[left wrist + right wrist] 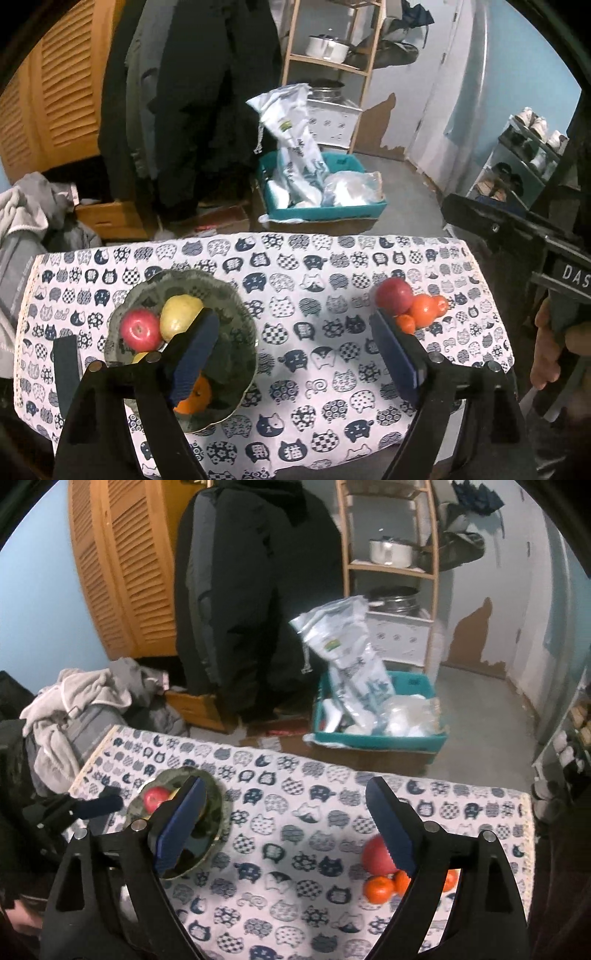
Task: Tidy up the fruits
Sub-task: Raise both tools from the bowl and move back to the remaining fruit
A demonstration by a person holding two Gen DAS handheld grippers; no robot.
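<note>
Both the left hand-held gripper (295, 332) and right hand-held gripper (284, 823) hover above the worktop (314, 369), jaws apart and empty. The next pick should probably centre on the red apple (376, 854) near the right edge, then carry it to the bowl (229, 306) by the left edge.

Both tools (291, 354) (286, 827) — apparently empty — agape

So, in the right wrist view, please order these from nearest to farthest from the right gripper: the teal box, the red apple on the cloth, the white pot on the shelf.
From the right gripper:
1. Red apple, on the cloth beside the right finger.
2. Teal box, on the floor beyond the table.
3. White pot, high on the wooden shelf at the back.
</note>
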